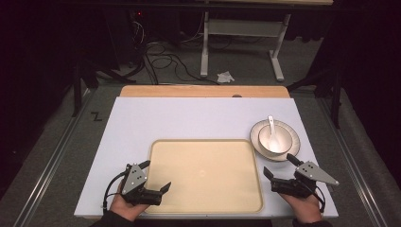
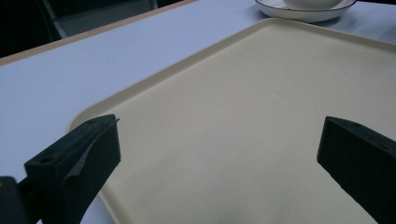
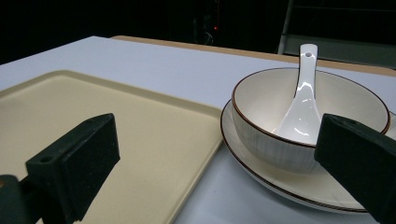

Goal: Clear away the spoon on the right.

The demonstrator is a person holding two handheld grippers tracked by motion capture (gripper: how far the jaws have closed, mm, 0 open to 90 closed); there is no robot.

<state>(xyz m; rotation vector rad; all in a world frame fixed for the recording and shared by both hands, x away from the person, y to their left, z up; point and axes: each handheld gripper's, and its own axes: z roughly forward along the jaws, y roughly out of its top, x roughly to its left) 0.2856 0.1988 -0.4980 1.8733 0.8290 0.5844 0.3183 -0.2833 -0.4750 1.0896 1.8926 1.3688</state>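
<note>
High view, my left claw (image 1: 154,176): jaws spread with nothing between them, held over the near left corner of the tray (image 1: 203,176).
High view, my right claw (image 1: 279,166): jaws spread with nothing between them, just off the tray's right edge, near the plate (image 1: 291,146) and on its near side.
High view, tray: cream, bare, lying flat on the white worktop (image 1: 189,118) towards my side.
High view, bowl (image 1: 275,139): white, sitting on the plate just beside the tray's far right corner, with the spoon (image 1: 272,127) resting in it, handle leaning away from me.
High view, my hands: each comes in from the near edge and grips its claw from below.

Left gripper view, my left claw (image 2: 219,149): both black jaws wide apart, nothing between them, the tray (image 2: 243,116) spread out beneath.
Left gripper view, plate (image 2: 303,13): at the far side, just past the tray's rim, apart from my jaws.
Left gripper view, worktop (image 2: 70,79): white, running alongside the tray.

Right gripper view, my right claw (image 3: 217,149): jaws spread wide, touching nothing.
Right gripper view, bowl (image 3: 266,116): pale with a dark rim, upright on the plate (image 3: 252,172), ahead and towards the right-hand jaw.
Right gripper view, spoon (image 3: 301,102): white, leaning inside the bowl, handle up against the far rim.
Right gripper view, tray (image 3: 140,135): to the left, its rim just beside the plate; whether they touch I cannot tell.
</note>
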